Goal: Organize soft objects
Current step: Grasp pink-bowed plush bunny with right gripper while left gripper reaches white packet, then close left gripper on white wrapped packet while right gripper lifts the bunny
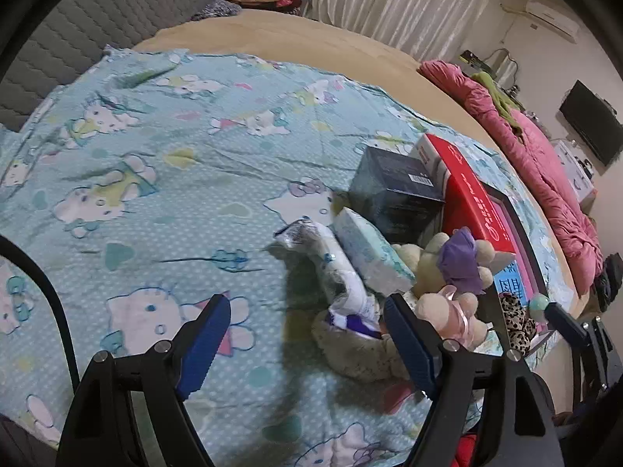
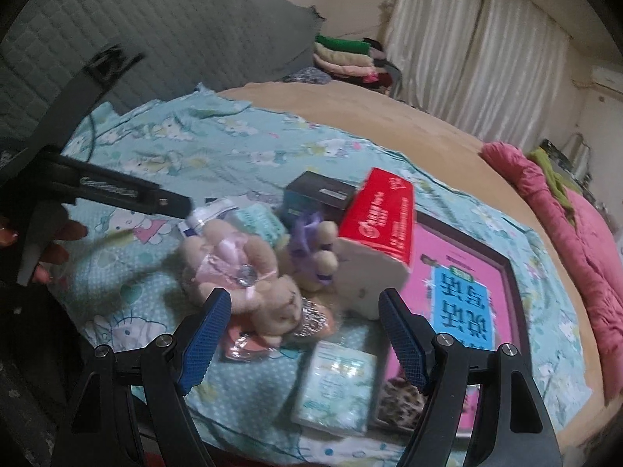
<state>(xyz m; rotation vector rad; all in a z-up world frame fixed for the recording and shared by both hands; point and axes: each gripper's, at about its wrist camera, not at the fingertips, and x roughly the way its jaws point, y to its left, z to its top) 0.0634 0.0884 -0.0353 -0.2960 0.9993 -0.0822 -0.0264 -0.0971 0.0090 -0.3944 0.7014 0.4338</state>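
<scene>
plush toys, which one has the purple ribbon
The beige plush toy with the purple ribbon is the one leaning against the red box. The other plush toy, nearer the right hand-held gripper, wears pink.

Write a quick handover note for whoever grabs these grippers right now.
Left gripper: open, empty, above the sheet beside the pile.
Right gripper: open, empty, over the pink bear.
Pink bear, purple bear, grey plush and tissue packs lie heaped by the red box, dark box and pink book.
Done: nothing visibly sorted.
Left: pick out and group the soft things.
</scene>
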